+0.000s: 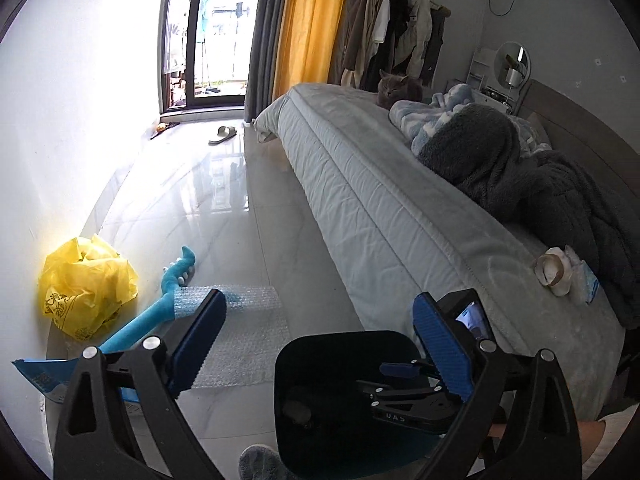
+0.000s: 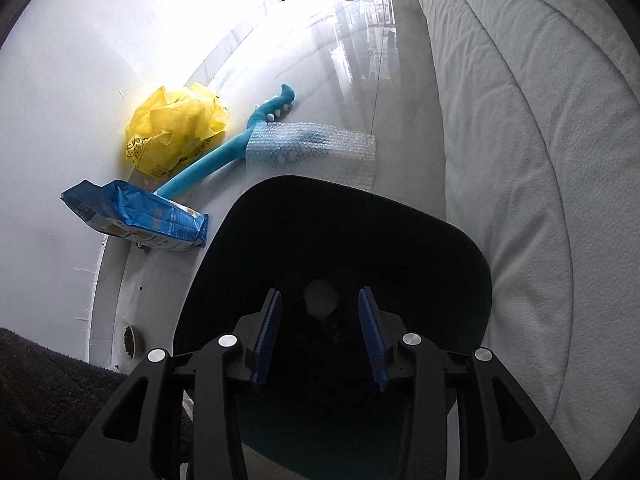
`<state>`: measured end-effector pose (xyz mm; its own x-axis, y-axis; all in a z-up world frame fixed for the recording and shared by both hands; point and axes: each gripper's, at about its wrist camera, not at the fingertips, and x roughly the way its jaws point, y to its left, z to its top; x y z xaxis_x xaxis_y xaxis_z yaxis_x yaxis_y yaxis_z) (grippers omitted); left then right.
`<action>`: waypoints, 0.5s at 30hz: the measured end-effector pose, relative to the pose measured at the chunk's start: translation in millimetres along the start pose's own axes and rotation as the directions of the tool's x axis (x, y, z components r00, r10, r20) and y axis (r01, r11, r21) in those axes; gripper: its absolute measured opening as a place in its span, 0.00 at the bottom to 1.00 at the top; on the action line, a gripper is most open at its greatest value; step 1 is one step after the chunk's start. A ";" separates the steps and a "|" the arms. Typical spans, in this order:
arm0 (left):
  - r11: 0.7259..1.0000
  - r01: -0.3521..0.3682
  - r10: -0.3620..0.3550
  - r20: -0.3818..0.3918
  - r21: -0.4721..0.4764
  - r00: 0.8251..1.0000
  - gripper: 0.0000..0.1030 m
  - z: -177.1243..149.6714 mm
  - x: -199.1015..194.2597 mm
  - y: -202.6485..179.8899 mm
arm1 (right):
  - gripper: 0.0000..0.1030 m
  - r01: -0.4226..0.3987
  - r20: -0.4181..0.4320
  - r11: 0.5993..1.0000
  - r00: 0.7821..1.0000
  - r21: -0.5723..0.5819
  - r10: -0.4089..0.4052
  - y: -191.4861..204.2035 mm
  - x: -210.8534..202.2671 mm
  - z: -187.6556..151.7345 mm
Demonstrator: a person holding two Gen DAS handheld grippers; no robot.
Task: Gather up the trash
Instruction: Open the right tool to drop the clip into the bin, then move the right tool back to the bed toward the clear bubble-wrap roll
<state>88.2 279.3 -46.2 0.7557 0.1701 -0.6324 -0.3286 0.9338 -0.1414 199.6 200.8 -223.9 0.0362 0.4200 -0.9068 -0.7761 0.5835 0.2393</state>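
A dark bin (image 2: 400, 240) stands on the floor beside the bed. My right gripper (image 2: 320, 304) hangs over its mouth, pointing down, pads apart and touching nothing. A pale crumpled ball (image 2: 320, 300) lies dimly inside the bin beyond the fingertips. My left gripper (image 1: 320, 340) is held higher, wide open and empty, with the bin (image 1: 312, 364) below it. Against the wall lie a crumpled yellow plastic bag (image 1: 86, 284) (image 2: 176, 128), a sheet of bubble wrap (image 1: 244, 336) (image 2: 320, 148) and a blue packet (image 2: 140, 216). A tape roll (image 1: 554, 272) and a tissue pack (image 1: 586, 284) sit on the bed edge.
A blue plush toy (image 2: 208, 164) lies partly under the bubble wrap. The bed (image 1: 380, 208) fills the right side, with blankets and a grey cat (image 1: 398, 88) on it. A slipper (image 1: 222, 134) lies near the window. A pet food bowl (image 2: 130, 340) and dark rug (image 2: 40, 400) are at lower left.
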 end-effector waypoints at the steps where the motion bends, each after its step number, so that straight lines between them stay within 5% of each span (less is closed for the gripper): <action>1: 1.000 0.014 -0.014 0.011 0.006 1.000 0.93 0.7 -2.3 -2.7 | 0.42 0.001 0.005 1.000 1.000 -0.005 -0.001 1.0 -2.6 0.0; 15: 0.997 0.078 -0.081 0.136 0.031 0.987 0.95 28.9 -29.8 -40.9 | 0.58 -0.056 0.215 0.996 0.974 -0.066 0.069 6.2 -89.6 -3.6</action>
<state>95.4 245.2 0.4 0.8501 0.1351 -0.5090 -0.2512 0.9535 -0.1665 189.3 164.2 -142.4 0.1166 0.5989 -0.7923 -0.8165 0.5120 0.2668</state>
